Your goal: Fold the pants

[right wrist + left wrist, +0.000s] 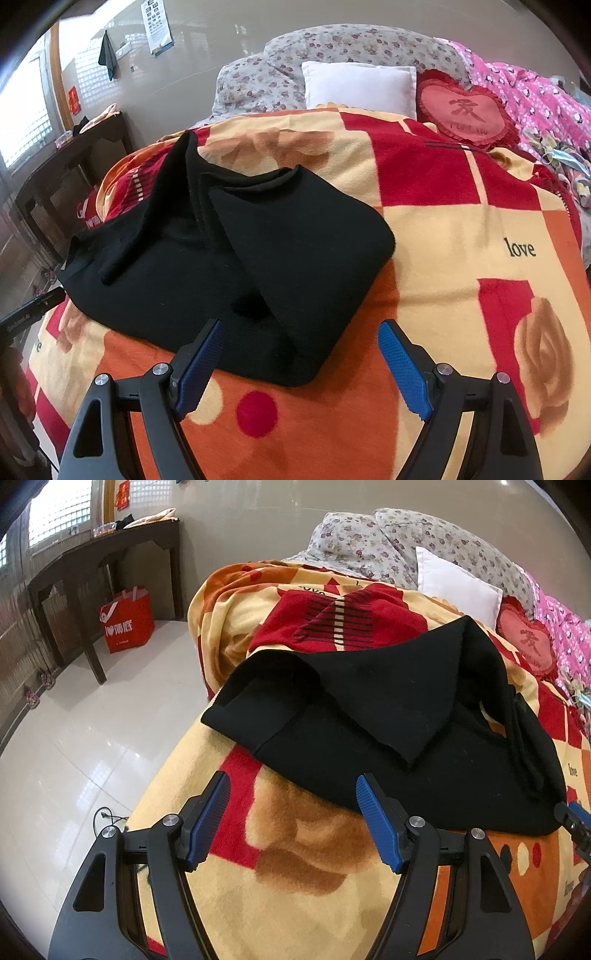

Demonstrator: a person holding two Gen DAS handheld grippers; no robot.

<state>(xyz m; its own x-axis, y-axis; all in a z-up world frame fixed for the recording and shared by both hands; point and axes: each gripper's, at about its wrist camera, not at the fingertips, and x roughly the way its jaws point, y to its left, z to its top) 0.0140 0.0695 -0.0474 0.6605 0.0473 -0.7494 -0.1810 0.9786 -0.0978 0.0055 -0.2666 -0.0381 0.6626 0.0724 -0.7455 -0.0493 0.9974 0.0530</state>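
The black pants (388, 731) lie folded in a loose bundle on the red, orange and yellow blanket (258, 867); they also show in the right wrist view (229, 266). My left gripper (291, 790) is open and empty, just short of the bundle's near left edge. My right gripper (299, 332) is open and empty, its blue pads (400, 365) on either side of the bundle's near corner, slightly above the blanket (461, 266). The right gripper's tip shows at the right edge of the left view (576, 819).
Floral pillows (332, 48), a white cushion (358, 86) and a red heart cushion (465, 107) lie at the bed's head. Pink bedding (535, 96) is at the far right. A dark wooden table (96, 568) and a red bag (127, 622) stand on the tiled floor left of the bed.
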